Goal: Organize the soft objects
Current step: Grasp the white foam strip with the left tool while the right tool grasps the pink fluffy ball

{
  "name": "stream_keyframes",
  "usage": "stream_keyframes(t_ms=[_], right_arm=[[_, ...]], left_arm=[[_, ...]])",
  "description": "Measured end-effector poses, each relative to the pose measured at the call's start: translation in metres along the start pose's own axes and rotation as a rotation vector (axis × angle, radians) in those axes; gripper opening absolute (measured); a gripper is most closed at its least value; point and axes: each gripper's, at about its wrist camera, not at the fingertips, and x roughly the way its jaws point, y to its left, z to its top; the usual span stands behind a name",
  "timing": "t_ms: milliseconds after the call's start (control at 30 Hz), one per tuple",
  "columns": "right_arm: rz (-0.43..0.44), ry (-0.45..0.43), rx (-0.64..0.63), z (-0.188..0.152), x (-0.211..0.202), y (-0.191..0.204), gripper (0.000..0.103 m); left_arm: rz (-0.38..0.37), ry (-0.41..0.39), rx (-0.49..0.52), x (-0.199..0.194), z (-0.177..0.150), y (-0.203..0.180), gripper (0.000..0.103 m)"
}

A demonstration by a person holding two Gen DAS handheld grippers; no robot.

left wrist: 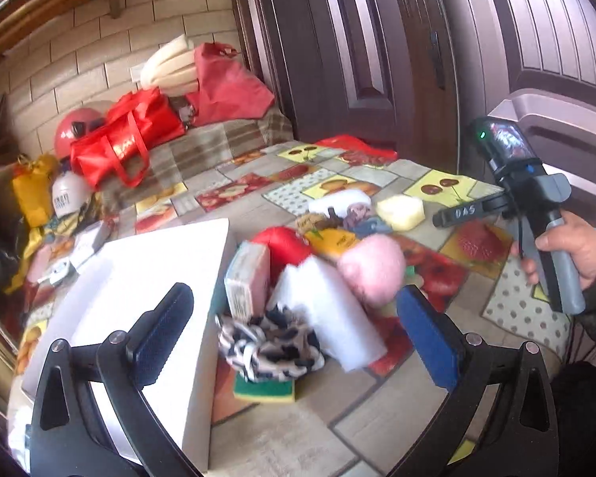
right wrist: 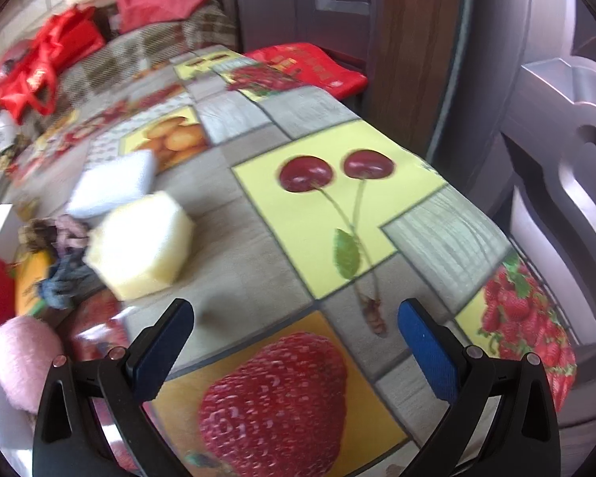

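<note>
A heap of soft things lies on the fruit-print tablecloth [left wrist: 377, 417]: a black-and-white scrunchie [left wrist: 270, 346] on a green-yellow sponge [left wrist: 264, 390], a white foam block [left wrist: 329, 314], a pink fluffy ball [left wrist: 371, 268], a red plush [left wrist: 284, 244] and a pale yellow sponge [left wrist: 401, 211]. My left gripper [left wrist: 294, 320] hangs open over the scrunchie, holding nothing. A white box [left wrist: 155, 298] stands to its left. In the right wrist view, my right gripper [right wrist: 296, 336] is open above bare cloth, with the yellow sponge [right wrist: 139, 242] and a white sponge [right wrist: 113, 185] ahead on its left.
A hand [left wrist: 568, 246] holds the right gripper's handle at the table's right side. Red bags [left wrist: 127, 139], a red helmet [left wrist: 73, 129] and a yellow bag [left wrist: 33, 194] crowd the far left. Dark wooden doors [left wrist: 357, 39] stand behind the table. The table edge [right wrist: 536, 278] drops off on the right.
</note>
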Motion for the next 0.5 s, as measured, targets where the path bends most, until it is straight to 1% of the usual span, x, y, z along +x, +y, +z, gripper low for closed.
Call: stream_keyframes(t_ms=[33,100,133,200,233,300,400,500], right_arm=[[0.041,-0.018,-0.007,-0.002,-0.005,0.000,0.103],[0.171,-0.082,-0.045,-0.004,-0.018,0.004,0.103],[0.233,-0.112,-0.077,-0.006,-0.025,0.007,0.103],[0.335,-0.169,-0.162,-0.011,-0.040,0.020,0.103],[0.384,-0.173,-0.222,-0.015,-0.047,0.031,0.103],[0.429,-0.165,-0.305,-0.021,-0.054,0.052,0.103],[0.474,-0.141,-0.400,-0.027,-0.055,0.085,0.103],[0.475,-0.079,-0.456,-0.026,-0.040,0.110,0.102]], left_arm=[[-0.022,0.006,-0.004,0.000,-0.003,0.000,0.103],[-0.053,0.021,0.004,0.003,-0.006,-0.006,0.103],[-0.069,0.033,0.019,0.006,-0.008,-0.011,0.102],[-0.073,0.051,0.045,0.011,-0.010,-0.017,0.102],[-0.076,0.060,0.056,0.016,-0.011,-0.024,0.097],[-0.079,0.071,0.054,0.017,-0.012,-0.026,0.093],[-0.089,0.047,0.015,0.011,-0.011,-0.020,0.093],[-0.095,0.051,0.000,0.011,-0.011,-0.018,0.093]])
